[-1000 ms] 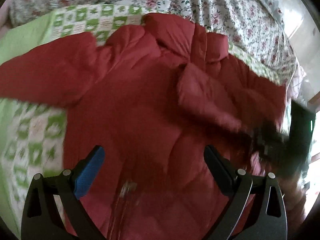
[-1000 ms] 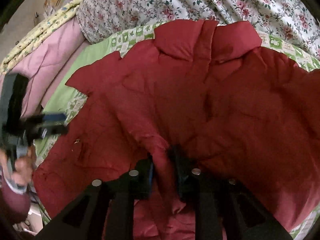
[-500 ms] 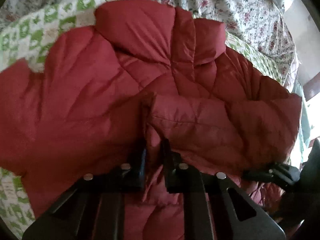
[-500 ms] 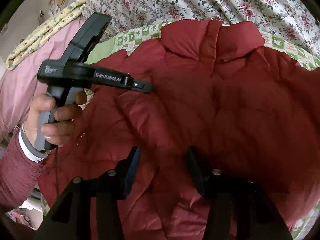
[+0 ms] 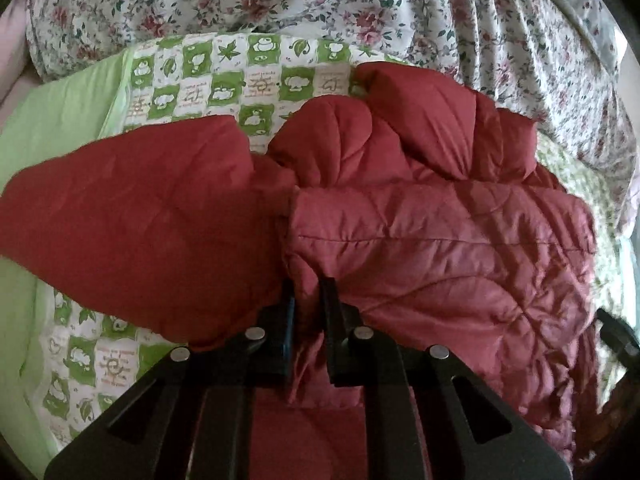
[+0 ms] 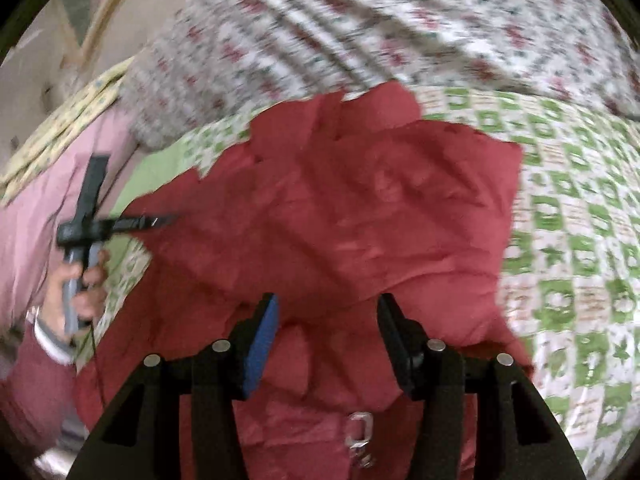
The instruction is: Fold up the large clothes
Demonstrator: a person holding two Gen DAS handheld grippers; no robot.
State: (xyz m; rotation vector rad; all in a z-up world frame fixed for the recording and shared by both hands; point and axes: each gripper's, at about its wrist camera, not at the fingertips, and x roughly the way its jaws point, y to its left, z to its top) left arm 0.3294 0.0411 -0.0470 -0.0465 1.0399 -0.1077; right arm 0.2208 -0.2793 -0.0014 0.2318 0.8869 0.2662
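Note:
A red quilted jacket (image 5: 420, 248) lies spread on a green-and-white patterned quilt (image 5: 224, 80), collar toward the far side. My left gripper (image 5: 308, 292) is shut on a raised fold of its fabric, with one sleeve bulging to the left. In the right wrist view the jacket (image 6: 340, 208) fills the middle. My right gripper (image 6: 326, 312) hangs just above it, jaws opening, nothing pressed between the pads. The left gripper (image 6: 120, 224) shows at the left edge there, held by a hand (image 6: 80, 284). A metal zipper pull (image 6: 358, 436) lies under the right gripper.
Floral bedding (image 5: 400, 8) is heaped along the far side of the bed. A pink cover (image 6: 36, 216) and a yellow-patterned one (image 6: 60, 128) lie at the far left. Bare quilt (image 6: 580, 240) shows to the right of the jacket. A wall with a frame stands behind.
The left gripper went from wide open to shut on a jacket fold and carried it leftward. The right gripper let go of the fabric it pinched, opened, and drew back above the jacket.

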